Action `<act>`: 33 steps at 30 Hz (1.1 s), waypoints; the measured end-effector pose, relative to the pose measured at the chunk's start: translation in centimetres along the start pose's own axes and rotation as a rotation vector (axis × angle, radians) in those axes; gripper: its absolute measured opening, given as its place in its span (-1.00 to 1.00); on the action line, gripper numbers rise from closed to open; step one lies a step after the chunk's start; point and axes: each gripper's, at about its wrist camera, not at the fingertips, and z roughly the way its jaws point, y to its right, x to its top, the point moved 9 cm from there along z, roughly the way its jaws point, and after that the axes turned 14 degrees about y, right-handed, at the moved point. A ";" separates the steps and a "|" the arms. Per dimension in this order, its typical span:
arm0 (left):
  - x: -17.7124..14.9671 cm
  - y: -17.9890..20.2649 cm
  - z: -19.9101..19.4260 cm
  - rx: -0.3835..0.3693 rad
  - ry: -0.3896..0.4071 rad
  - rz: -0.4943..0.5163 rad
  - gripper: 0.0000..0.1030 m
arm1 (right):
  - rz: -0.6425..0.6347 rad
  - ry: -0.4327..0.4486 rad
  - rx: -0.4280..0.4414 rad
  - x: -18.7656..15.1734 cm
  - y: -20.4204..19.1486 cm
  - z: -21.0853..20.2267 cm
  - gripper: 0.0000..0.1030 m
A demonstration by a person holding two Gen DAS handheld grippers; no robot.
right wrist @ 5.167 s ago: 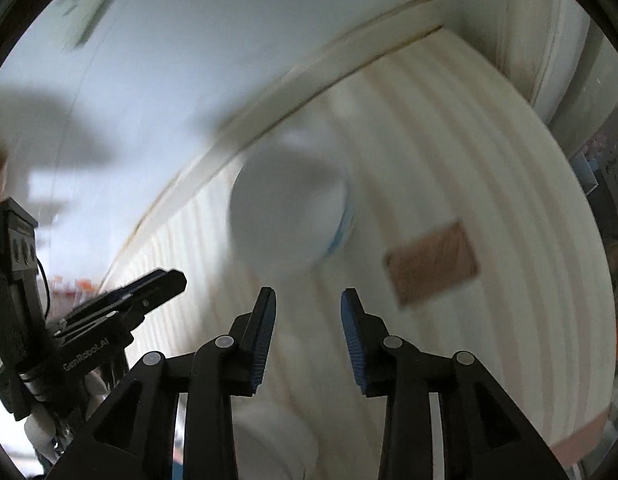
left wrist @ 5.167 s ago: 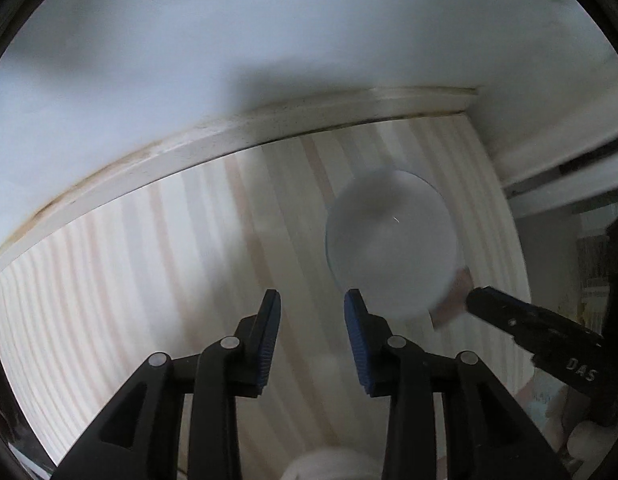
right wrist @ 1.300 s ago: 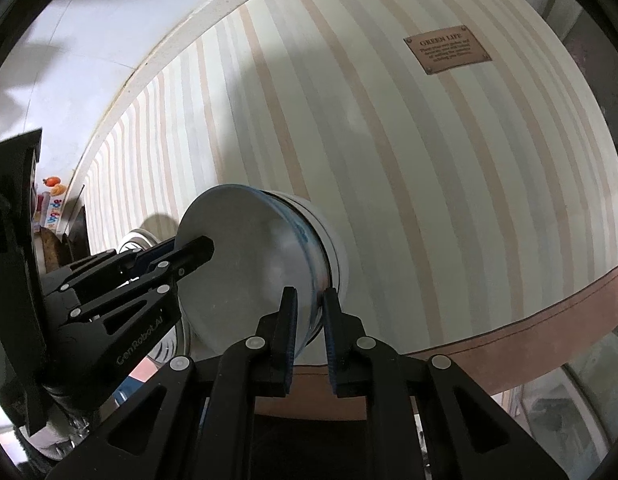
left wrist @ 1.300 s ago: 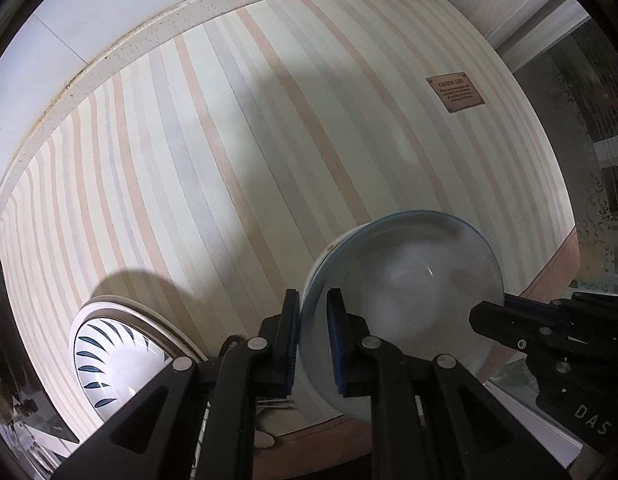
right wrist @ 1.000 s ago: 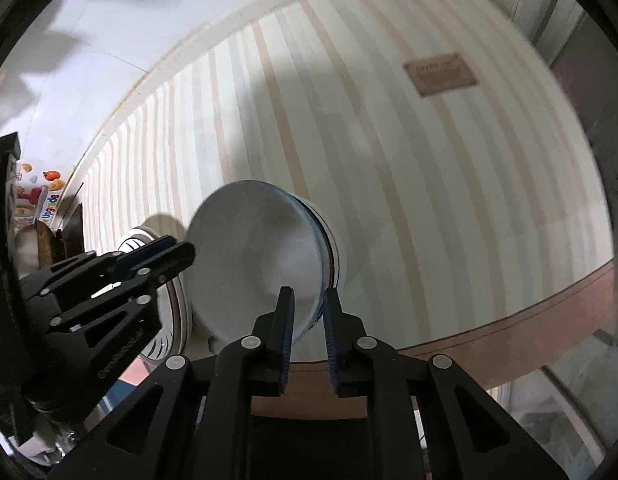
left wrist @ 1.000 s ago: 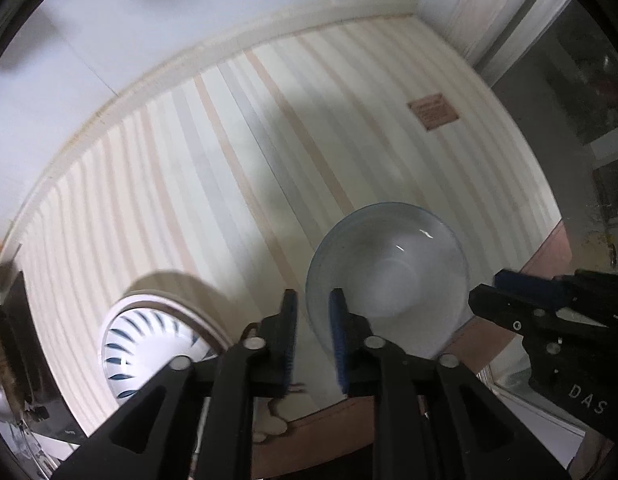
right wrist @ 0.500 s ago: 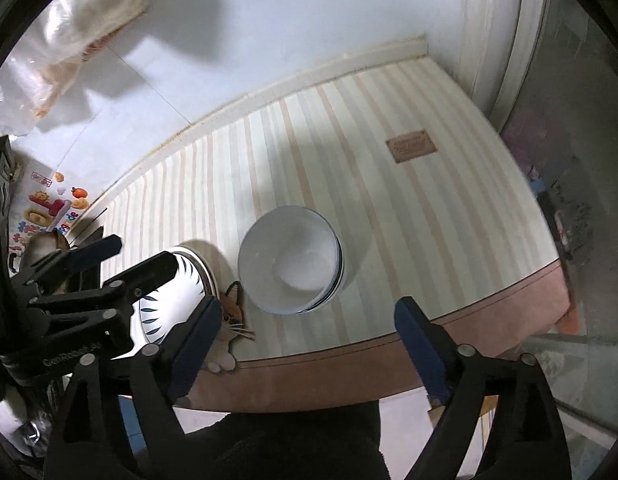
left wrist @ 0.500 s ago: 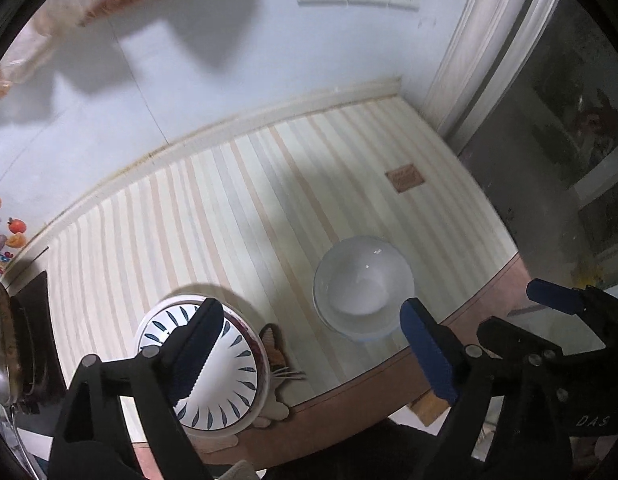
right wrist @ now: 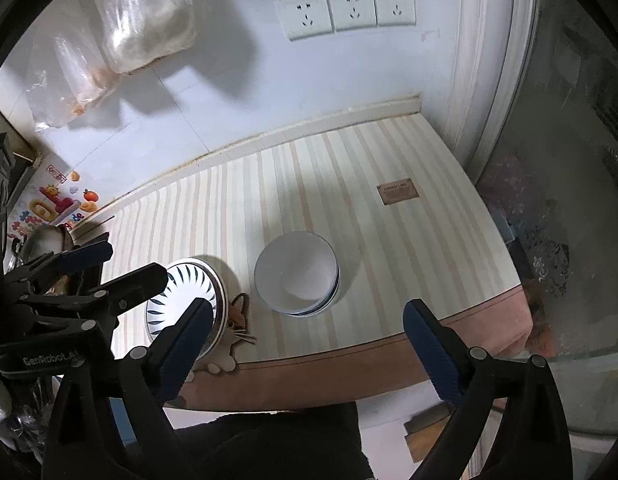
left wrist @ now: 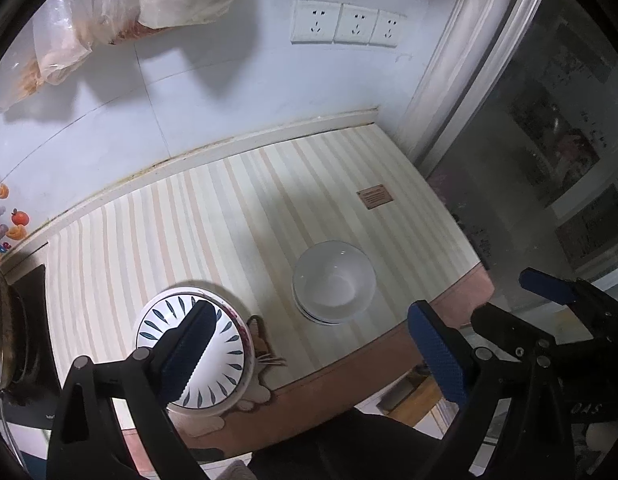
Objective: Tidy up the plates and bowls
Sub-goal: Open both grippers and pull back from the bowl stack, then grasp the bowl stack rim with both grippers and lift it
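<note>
Left wrist view: the left gripper (left wrist: 309,344) is released, its 2 blue-padded fingers (left wrist: 187,350) spread wide and holding nothing, raised well above the striped cream tablecloth-covered table (left wrist: 237,216). A stack of white round bowls (left wrist: 333,282) sits near the front edge of the table, toward its right end, the top bowl upright. To its left, also near the front edge, is a white round plate with dark blue leaf marks (left wrist: 193,350) lying flat, partly hidden by the left finger. A cat-shaped mat (left wrist: 265,350) lies between plate and bowls, touching the plate's rim. A small brown label (left wrist: 373,196) marks the cloth near the right edge. The right gripper (left wrist: 549,300) shows at the right, off the table's front-right corner. 3 white wall sockets (left wrist: 347,23) and clear plastic bags (left wrist: 149,0) hang on the wall behind.

Right wrist view: the right gripper (right wrist: 309,340) is likewise released, fingers wide apart, empty, high over the front edge. The bowls (right wrist: 296,278) and plate (right wrist: 189,292) stand just beside each other, apart. The left gripper (right wrist: 109,264) reaches in from the left over the plate.
</note>
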 end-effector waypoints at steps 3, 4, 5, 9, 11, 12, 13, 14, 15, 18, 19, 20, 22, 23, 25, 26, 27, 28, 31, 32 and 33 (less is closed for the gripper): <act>0.2 0.1 -0.8 -0.003 0.015 -0.003 0.92 | 0.000 0.020 0.002 0.5 -0.1 -0.9 0.92; 0.2 0.1 -0.9 -0.004 0.016 -0.006 0.93 | 0.000 0.025 0.000 0.5 -0.1 -1.1 0.92; 0.3 0.1 -0.9 -0.004 0.017 -0.007 0.95 | 0.002 0.029 0.001 0.6 -0.2 -1.3 0.92; 0.4 -0.2 -0.5 0.003 0.012 -0.017 0.96 | 0.009 0.033 0.006 1.0 0.0 -1.3 0.93; 0.4 -0.3 -0.1 0.002 0.003 -0.018 0.96 | 0.011 0.032 0.008 1.1 0.0 -1.1 0.93; 0.4 -0.3 0.2 0.001 -0.002 -0.019 0.96 | 0.017 0.032 0.011 1.2 0.1 -0.9 0.93; 0.3 -0.4 0.6 -0.006 -0.008 -0.019 0.96 | 0.022 0.033 0.013 1.2 0.1 -0.8 0.93; 0.3 -0.5 1.1 -0.006 -0.015 -0.023 0.96 | 0.027 0.030 0.016 1.2 0.2 -0.5 0.93; 0.2 -0.7 1.7 -0.003 -0.019 -0.028 0.96 | 0.031 0.028 0.017 1.2 0.4 -0.2 0.93; -0.2 -1.4 4.6 0.002 -0.057 -0.045 0.96 | 0.043 0.022 0.038 1.3 0.8 1.3 0.93; -0.5 -1.7 6.0 -0.004 -0.079 -0.058 0.96 | 0.061 0.014 0.070 1.2 0.8 2.1 0.93; -0.8 -2.0 7.2 -0.006 -0.097 -0.072 0.96 | 0.084 0.006 0.104 1.1 0.8 3.0 0.93; -1.5 -2.6 9.8 -0.012 -0.143 -0.101 0.95 | 0.145 -0.025 0.185 0.6 1.1 5.3 0.93; -1.9 -2.9 11.1 -0.015 -0.161 -0.114 0.95 | 0.171 -0.039 0.208 0.3 1.4 6.6 0.93; -2.7 -3.4 14.0 -0.015 -0.213 -0.140 0.95 | 0.211 -0.077 0.229 -0.4 2.2 9.2 0.93; -3.2 -3.6 15.1 -0.016 -0.235 -0.155 0.95 | 0.224 -0.090 0.235 -0.9 2.6 10.4 0.93; -3.6 -3.8 16.2 -0.023 -0.263 -0.172 0.95 | 0.245 -0.112 0.241 -1.5 3.2 12.1 0.93; -4.2 -3.9 17.6 -0.028 -0.295 -0.193 0.95 | 0.261 -0.129 0.246 -2.0 3.6 13.2 0.93; -5.4 -3.9 20.8 -0.058 -0.354 -0.241 0.95 | 0.308 -0.193 0.276 -4.0 4.6 17.2 0.93; -5.9 -3.8 21.7 -0.074 -0.376 -0.260 0.93 | 0.323 -0.208 0.291 -4.6 4.8 18.3 0.93; -6.3 -3.8 22.4 -0.082 -0.396 -0.274 0.92 | 0.340 -0.225 0.311 -5.4 5.0 19.7 0.93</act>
